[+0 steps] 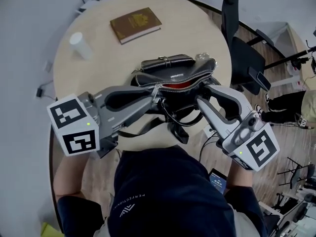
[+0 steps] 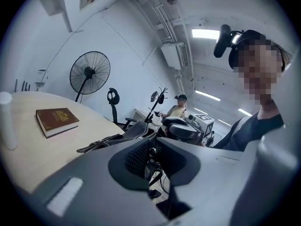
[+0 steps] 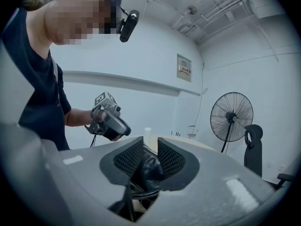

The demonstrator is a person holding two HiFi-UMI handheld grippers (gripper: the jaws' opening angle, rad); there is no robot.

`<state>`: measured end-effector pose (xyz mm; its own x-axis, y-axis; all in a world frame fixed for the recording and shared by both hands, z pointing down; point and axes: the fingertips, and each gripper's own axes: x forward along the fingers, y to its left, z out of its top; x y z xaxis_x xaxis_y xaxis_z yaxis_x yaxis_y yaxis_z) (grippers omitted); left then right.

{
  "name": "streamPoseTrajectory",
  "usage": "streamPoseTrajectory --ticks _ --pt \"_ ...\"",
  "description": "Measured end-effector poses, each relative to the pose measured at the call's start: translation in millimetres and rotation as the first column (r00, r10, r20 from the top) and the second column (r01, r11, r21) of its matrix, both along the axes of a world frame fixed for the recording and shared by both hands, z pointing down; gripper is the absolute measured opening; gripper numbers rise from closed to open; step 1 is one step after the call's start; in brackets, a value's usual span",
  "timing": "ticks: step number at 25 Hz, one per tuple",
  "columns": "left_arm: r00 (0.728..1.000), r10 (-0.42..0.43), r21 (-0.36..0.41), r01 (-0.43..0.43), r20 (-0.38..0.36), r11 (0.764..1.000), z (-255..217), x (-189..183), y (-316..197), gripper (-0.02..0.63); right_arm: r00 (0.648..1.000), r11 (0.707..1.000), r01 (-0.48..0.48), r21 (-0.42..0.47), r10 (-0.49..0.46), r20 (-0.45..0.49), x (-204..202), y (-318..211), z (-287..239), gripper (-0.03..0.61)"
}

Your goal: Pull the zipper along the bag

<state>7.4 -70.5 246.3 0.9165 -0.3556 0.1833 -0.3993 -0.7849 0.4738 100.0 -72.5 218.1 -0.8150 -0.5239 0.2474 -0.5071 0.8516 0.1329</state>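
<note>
Progress: zipper (image 1: pixel 144 81) gapes along bag (image 1: pixel 170 73) at 4 o'clock on table (image 1: pixel 98 78), closing run seemingly all left | your left gripper (image 1: pixel 156 95) slackly parted at bag's 8 o'clock end | right gripper (image 1: pixel 201 101) clamps bag's 4 o'clock end

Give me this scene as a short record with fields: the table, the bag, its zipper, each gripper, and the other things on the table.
table: round, light wood
bag: black, near the table's front edge
zipper: open; red lining shows
left gripper: at the zipper's left part, jaws narrowly apart; grip unclear
right gripper: closed on the bag's right end
other things: brown book and white cup, both beyond the bag
</note>
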Motion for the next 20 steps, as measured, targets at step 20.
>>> streamPoseTrajectory --ticks 20 --pt "1.000 -0.030 0.100 0.029 0.005 0.995 45 -60 -43 0.071 0.966 0.998 -0.046 0.033 0.053 -0.252 -95 4 18 0.127"
